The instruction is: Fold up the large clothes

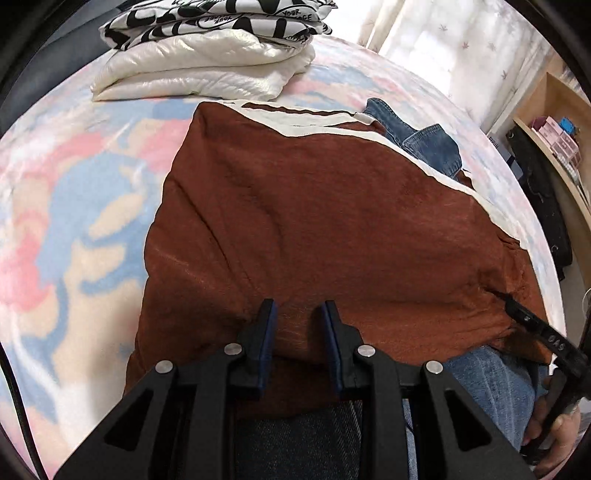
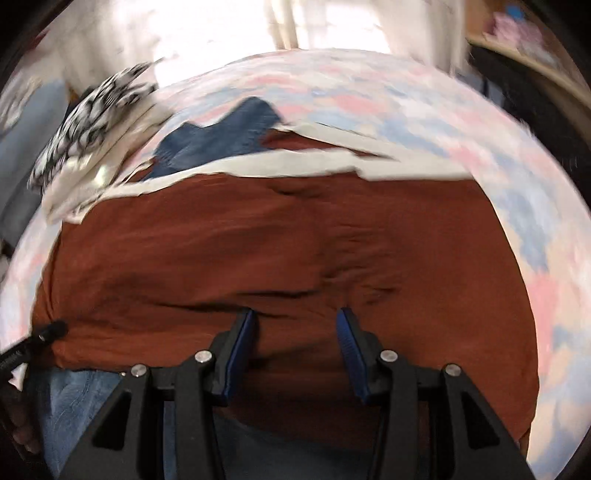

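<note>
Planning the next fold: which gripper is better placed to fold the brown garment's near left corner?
Left, probably: left gripper holds the brown garment nearest that corner; right gripper holds it farther right.

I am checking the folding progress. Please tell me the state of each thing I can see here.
Brown garment: spread on the bed, near edge lifted, between both sets of jaws.
Denim piece: partly hidden under the brown garment.
White jacket: folded, in a pile.
Printed garment: folded, on top of the white jacket.
Left gripper: jaws narrowly apart, cloth between them.
Right gripper: jaws wider apart, cloth between them.
</note>
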The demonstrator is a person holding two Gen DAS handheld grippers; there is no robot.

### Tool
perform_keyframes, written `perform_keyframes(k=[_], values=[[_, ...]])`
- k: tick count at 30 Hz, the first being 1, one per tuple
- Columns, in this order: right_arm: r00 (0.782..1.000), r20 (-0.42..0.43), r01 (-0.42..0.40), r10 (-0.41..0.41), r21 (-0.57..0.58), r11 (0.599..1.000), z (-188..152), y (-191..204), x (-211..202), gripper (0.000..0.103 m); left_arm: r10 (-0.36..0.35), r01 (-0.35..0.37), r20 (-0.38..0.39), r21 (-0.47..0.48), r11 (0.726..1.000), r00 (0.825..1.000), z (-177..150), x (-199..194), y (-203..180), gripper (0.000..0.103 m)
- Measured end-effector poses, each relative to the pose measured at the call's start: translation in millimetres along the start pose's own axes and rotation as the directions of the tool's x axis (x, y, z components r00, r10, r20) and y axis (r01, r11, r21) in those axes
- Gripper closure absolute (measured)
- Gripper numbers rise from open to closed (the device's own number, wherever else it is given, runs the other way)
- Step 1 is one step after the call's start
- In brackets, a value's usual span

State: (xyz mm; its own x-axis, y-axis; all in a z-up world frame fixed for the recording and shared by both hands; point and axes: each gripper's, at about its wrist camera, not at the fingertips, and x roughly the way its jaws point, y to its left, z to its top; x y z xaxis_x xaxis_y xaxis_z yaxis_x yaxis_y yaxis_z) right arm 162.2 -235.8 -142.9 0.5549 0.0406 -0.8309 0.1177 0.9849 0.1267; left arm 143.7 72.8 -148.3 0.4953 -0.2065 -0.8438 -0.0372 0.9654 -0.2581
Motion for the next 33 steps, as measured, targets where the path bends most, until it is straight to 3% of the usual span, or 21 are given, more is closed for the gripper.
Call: perform_keyframes(k=[6, 11, 15, 18, 24, 29, 33], values=[[1.000, -0.006, 0.011, -0.011, 0.019, 1.000, -4.9, -8.8, -9.9, 0.055, 0.033, -0.033, 0.004, 0.012, 0.999, 0.999, 3.9, -5.7, -6.8, 0.078], [0.998, 0.021, -0.065, 0.064, 0.012, 0.998, 5.1, 6.4, -30.5, 0.055, 0.130, -0.130, -0.001, 0.033, 0.991, 0.992, 21.5, -34.9, -20.0, 0.076], [0.991, 0.063, -0.118, 0.119, -0.025, 0.993, 21.1, 27.5, -49.1, 0.055, 0.069, -0.069, -0.015, 0.009, 0.998, 0.997, 48.5, -59.5, -35.1, 0.064], [0.981, 0.079, -0.176, 0.179, -0.052, 0.983, 38.9, 48.1, -52.5, 0.055, 0.062, -0.063, 0.027, 0.034, 0.997, 0.998, 69.6, -62.2, -54.3, 0.056], [0.970, 0.089, -0.219, 0.227, -0.084, 0.972, 66.4, 85.9, -22.4, 0.055, 0.100, -0.110, 0.084, 0.119, 0.987, 0.991, 90.3, -7.9, -93.1, 0.055], [0.979, 0.021, -0.200, 0.203, -0.075, 0.977, 73.7, 91.2, 32.4, 0.055, 0.180, -0.192, 0.099, 0.123, 0.974, 0.979, 90.5, 58.7, -86.1, 0.055], [0.984, 0.007, -0.179, 0.179, -0.052, 0.983, 68.2, 69.4, 59.0, 0.061, 0.094, -0.106, 0.143, 0.077, 0.991, 0.985, 90.1, 71.0, -66.4, 0.053]])
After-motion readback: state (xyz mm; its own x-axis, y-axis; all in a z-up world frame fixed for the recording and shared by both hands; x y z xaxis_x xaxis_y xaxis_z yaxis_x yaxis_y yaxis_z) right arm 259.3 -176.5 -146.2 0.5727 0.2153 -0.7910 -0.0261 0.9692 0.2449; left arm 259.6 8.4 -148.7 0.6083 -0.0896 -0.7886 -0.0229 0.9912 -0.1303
